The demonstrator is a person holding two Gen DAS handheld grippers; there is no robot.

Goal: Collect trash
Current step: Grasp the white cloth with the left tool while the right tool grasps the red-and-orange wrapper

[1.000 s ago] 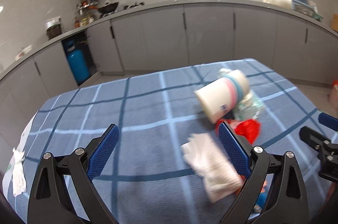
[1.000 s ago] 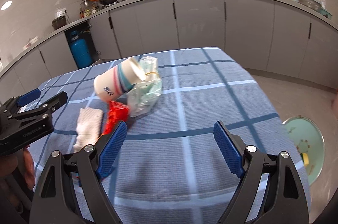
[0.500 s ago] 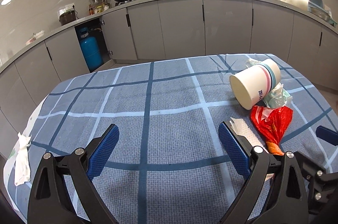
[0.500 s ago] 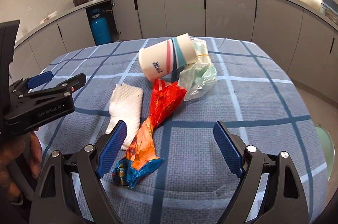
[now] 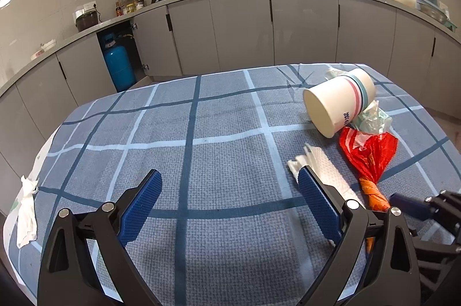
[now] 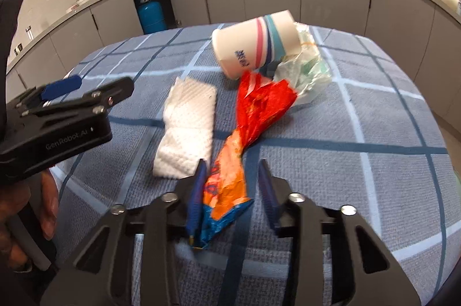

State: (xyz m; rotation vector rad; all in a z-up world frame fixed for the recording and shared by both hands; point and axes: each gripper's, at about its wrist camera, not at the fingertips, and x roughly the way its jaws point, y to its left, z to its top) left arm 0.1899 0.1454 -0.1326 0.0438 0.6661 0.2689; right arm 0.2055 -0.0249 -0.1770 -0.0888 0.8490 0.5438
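The right claw [image 6: 230,185] is closing around the twisted tail of the red-orange wrapper [image 6: 259,107]; its left pad touches the wrapper, the right pad stands just clear. The left claw [image 5: 229,202] hangs spread wide over bare cloth. On the tabletop [image 5: 201,118], toward its right edge, lie the wrapper, a white napkin [image 6: 187,127], a tipped paper cup [image 6: 253,43] and a clear bag [image 6: 305,69].

Right hand-held gripper [image 6: 230,185] angled down, jaws closing around a wrapper [image 6: 230,179], right pad not yet on it, left hand-held gripper [image 5: 229,205] angled down, jaws wide apart, nothing between, hand [image 6: 27,208] on its grip
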